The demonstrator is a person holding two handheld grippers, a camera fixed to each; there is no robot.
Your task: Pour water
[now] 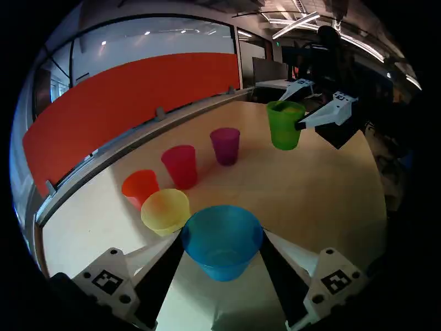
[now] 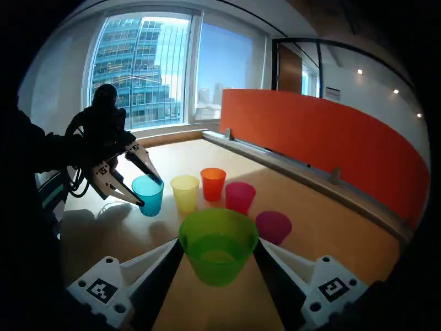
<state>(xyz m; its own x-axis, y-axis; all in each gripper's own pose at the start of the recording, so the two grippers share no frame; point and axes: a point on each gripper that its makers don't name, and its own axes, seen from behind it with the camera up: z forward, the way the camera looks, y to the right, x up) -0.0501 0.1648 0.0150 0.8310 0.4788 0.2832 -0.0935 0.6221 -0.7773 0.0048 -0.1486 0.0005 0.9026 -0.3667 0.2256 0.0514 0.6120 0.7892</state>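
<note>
My left gripper (image 1: 221, 238) is shut on a translucent blue cup (image 1: 222, 260), held upright between its fingers. In the right gripper view the same blue cup (image 2: 148, 197) shows at the left, low over the table, in the left gripper (image 2: 150, 191). My right gripper (image 2: 218, 243) is shut on a translucent green cup (image 2: 218, 263), also upright; a little liquid seems to lie at its bottom. In the left gripper view the green cup (image 1: 285, 129) hangs above the table's far side in the right gripper (image 1: 290, 113).
Between the held cups a row stands on the wooden table (image 1: 308, 187): yellow cup (image 1: 165, 211), orange cup (image 1: 140, 186), pink cup (image 1: 181, 165), purple cup (image 1: 226, 145). An orange partition (image 1: 121, 105) runs along the table edge. A person's dark sleeve (image 2: 33, 160) is at the left.
</note>
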